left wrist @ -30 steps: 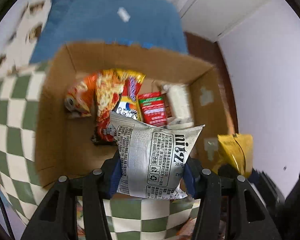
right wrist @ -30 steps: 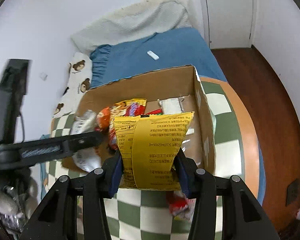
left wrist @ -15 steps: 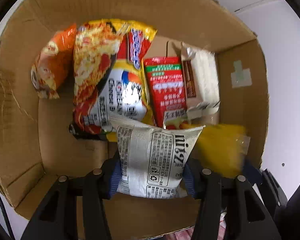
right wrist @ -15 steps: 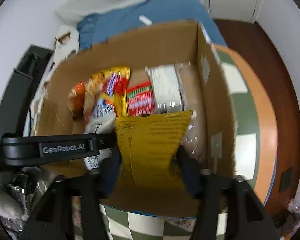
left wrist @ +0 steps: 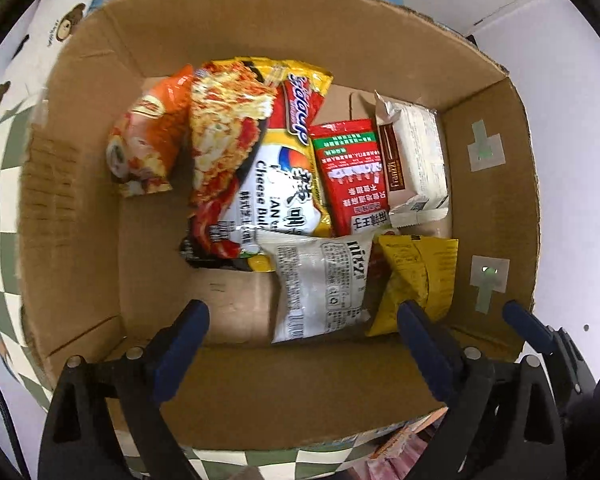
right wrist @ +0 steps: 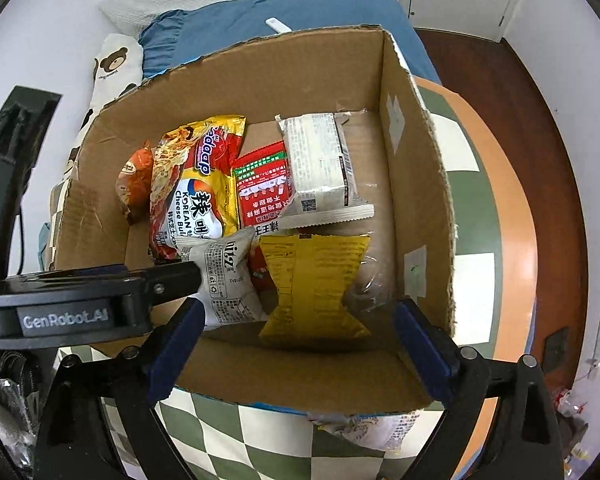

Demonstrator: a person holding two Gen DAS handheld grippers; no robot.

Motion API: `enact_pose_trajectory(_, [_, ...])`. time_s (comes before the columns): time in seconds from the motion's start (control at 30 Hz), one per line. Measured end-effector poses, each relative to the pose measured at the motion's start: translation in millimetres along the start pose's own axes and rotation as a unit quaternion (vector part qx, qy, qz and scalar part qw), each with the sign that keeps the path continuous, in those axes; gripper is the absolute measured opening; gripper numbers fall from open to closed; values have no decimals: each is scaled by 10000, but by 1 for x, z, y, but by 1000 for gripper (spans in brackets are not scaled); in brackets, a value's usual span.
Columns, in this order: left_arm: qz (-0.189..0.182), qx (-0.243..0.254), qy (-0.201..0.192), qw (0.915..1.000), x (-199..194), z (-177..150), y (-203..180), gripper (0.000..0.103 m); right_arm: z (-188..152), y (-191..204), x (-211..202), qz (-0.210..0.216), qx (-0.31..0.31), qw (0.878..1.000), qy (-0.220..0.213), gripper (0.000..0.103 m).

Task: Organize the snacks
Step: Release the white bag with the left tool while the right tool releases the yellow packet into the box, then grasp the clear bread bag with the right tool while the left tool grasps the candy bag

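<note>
A cardboard box [left wrist: 80,184] [right wrist: 416,184] holds several snack packs. A grey-white packet [left wrist: 320,288] [right wrist: 228,280] lies on the box floor, free of my left gripper [left wrist: 300,320], whose jaws are opening wide above it. Beside it a yellow packet [left wrist: 420,276] [right wrist: 312,284] drops or rests near the right wall, loose below my right gripper [right wrist: 296,324], whose jaws are also opening. Neither packet touches a blue pad. Further back lie an orange bag [left wrist: 148,148], a noodle pack [left wrist: 256,160] [right wrist: 196,192], a red sachet [left wrist: 352,172] and a white wrapped bar [left wrist: 416,164] [right wrist: 320,164].
The box stands on a round table with a green-and-white checked cloth [right wrist: 260,440]. More snack packs [right wrist: 364,428] lie on the cloth before the box. A blue bed [right wrist: 300,4] and a bear-print pillow [right wrist: 112,64] are behind. Wooden floor [right wrist: 540,92] is at right.
Both grippers came down over the box and their jaws spread apart. The grey-white packet left the left gripper and the yellow packet left the right one; both now lie in the box.
</note>
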State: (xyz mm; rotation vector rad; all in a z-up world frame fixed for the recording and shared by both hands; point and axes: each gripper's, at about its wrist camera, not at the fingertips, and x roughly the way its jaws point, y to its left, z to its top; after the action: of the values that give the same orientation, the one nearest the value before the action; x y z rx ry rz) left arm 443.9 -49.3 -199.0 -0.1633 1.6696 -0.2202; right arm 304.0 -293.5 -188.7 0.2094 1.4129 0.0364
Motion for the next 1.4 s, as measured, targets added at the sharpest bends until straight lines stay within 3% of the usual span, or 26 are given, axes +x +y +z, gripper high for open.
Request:
enact_pose_trajectory(0.13, [93, 8, -173, 9998, -13, -8, 5, 96, -3, -1, -9, -46, 30, 9999, -111, 97])
enact_pose_trajectory(0.4, [390, 165, -906, 9950, -54, -35, 11, 96, -18, 4, -40, -97, -94, 9987, -497, 97])
enact_pose_trajectory(0.6, [432, 354, -1563, 9861, -86, -66, 5, 96, -36, 11, -73, 35, -171, 9955, -935, 97])
enact_pose_trajectory(0.77, [526, 564, -2202, 9724, -114, -105, 7, 96, -63, 20, -105, 267, -240, 9901, -1354, 97])
enact_pose_trajectory(0.87, [690, 665, -2343, 9674, -112, -129, 13, 96, -82, 19, -112, 422, -168, 9874, -1516, 97])
enact_pose_trajectory(1.0, [1081, 753, -2180, 9670, -84, -151, 31, 96, -105, 1, -101, 532, 147, 9876, -1468, 97])
enact_pose_trajectory(1.07, [1293, 699, -1822, 9722, -52, -158, 49, 96, -115, -17, -85, 565, 438, 9887, -1321, 97])
enact_pose_trajectory(1.23, [1204, 182, -1062, 9869, 11, -169, 95, 96, -135, -65, -36, 436, 1233, 9870, -931, 97])
enact_pose_trajectory(1.4, [1281, -31, -848, 9881, 40, -183, 120, 96, -136, -82, 10, 163, 1348, 9876, -792, 94])
